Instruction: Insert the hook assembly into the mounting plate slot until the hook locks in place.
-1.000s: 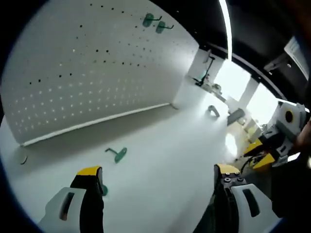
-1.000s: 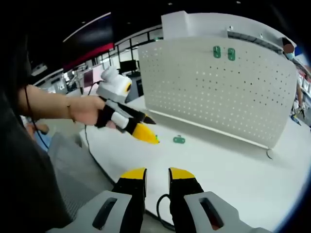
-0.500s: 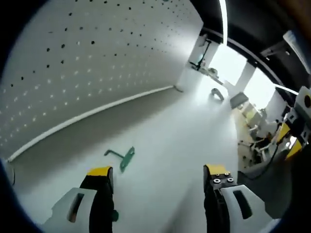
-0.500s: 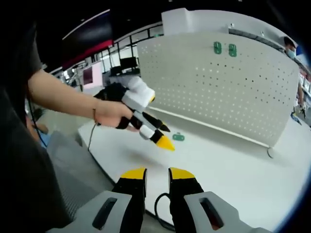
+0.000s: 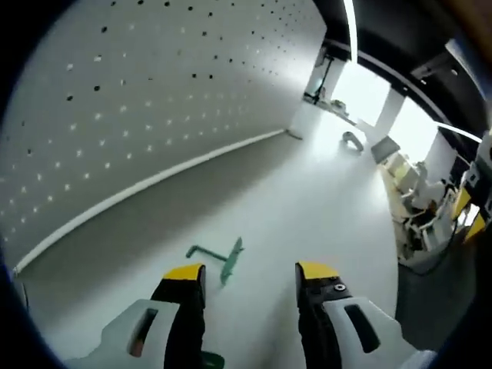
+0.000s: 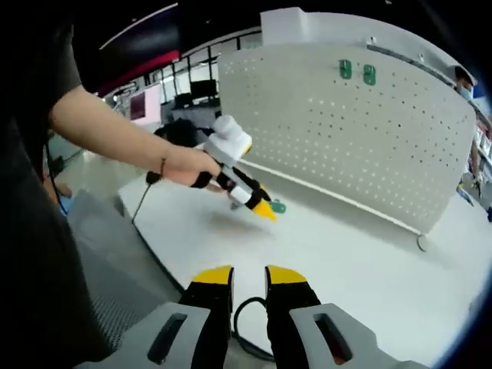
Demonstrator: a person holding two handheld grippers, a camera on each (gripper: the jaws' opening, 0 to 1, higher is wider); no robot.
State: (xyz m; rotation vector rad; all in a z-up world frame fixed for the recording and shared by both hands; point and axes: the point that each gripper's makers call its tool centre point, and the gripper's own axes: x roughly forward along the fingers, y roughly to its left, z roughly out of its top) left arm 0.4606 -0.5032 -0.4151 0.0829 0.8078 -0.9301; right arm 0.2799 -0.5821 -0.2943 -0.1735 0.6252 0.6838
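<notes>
A green hook point(image 5: 225, 262) lies flat on the white table point(image 5: 307, 200), just ahead of my left gripper point(image 5: 250, 273). Its yellow-tipped jaws stand open on either side of the hook and hold nothing. In the right gripper view a hand holds the left gripper point(image 6: 263, 211) tilted down, its tips right next to the green hook point(image 6: 278, 207). The white pegboard point(image 6: 346, 146) stands behind, with two green hooks point(image 6: 357, 72) hung near its top. My right gripper point(image 6: 247, 275) is shut, empty, near the table's front edge.
A small metal hook point(image 5: 352, 141) lies far along the table, also seen as the metal hook point(image 6: 420, 244) by the pegboard's right end. A black cable point(image 6: 244, 332) loops under my right gripper. Another green piece point(image 5: 207, 360) lies beneath the left jaws.
My left gripper has moved forward and down to the green hook, and its jaws have narrowed around it. The right gripper has stayed put.
</notes>
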